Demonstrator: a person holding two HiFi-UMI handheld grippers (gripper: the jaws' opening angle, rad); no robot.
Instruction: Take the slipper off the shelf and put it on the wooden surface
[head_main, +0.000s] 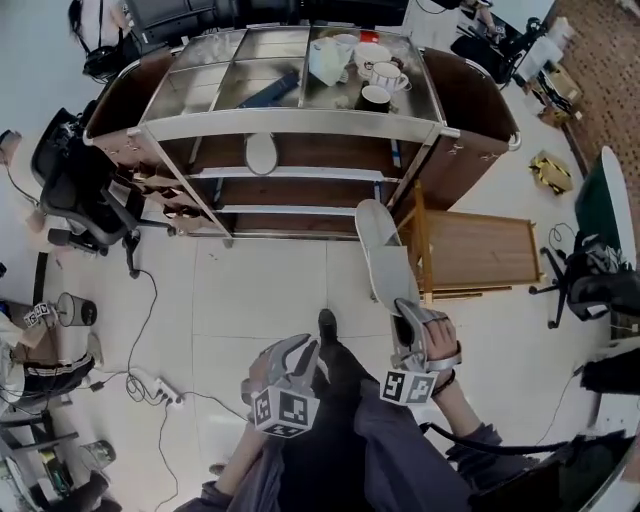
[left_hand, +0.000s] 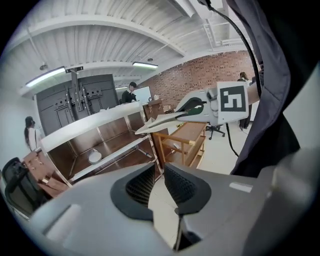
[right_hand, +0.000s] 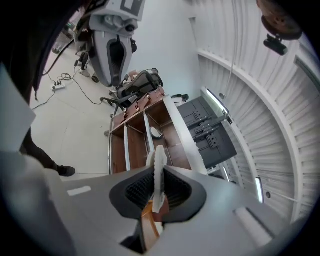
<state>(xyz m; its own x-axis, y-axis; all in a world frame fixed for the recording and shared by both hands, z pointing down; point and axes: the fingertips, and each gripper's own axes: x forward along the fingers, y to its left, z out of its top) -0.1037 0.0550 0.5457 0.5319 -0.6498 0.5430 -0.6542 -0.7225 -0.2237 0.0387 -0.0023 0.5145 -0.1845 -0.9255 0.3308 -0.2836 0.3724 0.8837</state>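
Observation:
My right gripper (head_main: 403, 312) is shut on the heel end of a white slipper (head_main: 381, 250), which sticks out forward in the air next to the small wooden table (head_main: 490, 250). In the right gripper view the slipper's edge (right_hand: 159, 172) is pinched between both pads. A second white slipper (head_main: 262, 152) lies on the middle level of the wooden shelf unit (head_main: 300, 125). My left gripper (head_main: 297, 352) hangs low beside my body; its pads (left_hand: 141, 184) stand a narrow gap apart with nothing between them.
Cups and a white jug (head_main: 328, 58) stand on the shelf unit's top. An office chair (head_main: 75, 190) is at the left, another chair (head_main: 590, 285) at the right. Cables and a power strip (head_main: 160, 390) lie on the tiled floor. People stand far back in the room.

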